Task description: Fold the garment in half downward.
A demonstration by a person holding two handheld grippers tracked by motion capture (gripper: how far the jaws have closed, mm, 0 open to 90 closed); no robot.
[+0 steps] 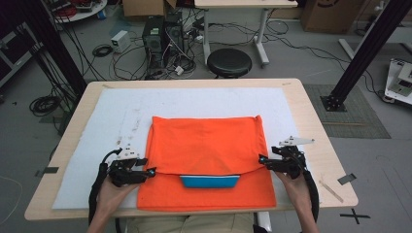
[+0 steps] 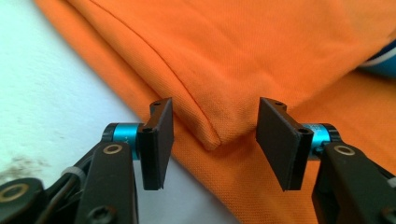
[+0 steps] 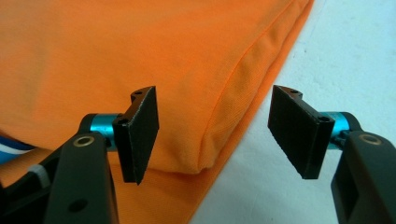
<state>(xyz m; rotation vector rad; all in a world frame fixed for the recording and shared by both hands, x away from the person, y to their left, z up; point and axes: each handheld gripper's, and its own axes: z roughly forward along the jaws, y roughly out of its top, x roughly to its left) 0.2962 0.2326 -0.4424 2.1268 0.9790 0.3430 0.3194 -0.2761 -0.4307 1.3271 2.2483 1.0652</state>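
An orange shirt (image 1: 206,145) lies folded on the white mat (image 1: 116,111), its upper layer ending short of the near edge. A blue collar (image 1: 210,181) with a white stripe peeks out under that layer. My left gripper (image 1: 151,171) stands open at the shirt's left side, its jaws either side of the folded layer's near-left corner (image 2: 212,142). My right gripper (image 1: 262,159) stands open at the right side, jaws straddling the near-right corner (image 3: 203,165). Neither holds any cloth. The collar also shows at the edges of both gripper views, as blue (image 2: 380,63) and blue-white (image 3: 11,149).
The mat covers a wooden table (image 1: 318,160). A black stool (image 1: 229,62), computer towers (image 1: 163,34) and loose cables stand on the floor beyond the far edge. Black frame posts (image 1: 367,48) rise at the right and left. Bare mat lies left of the shirt.
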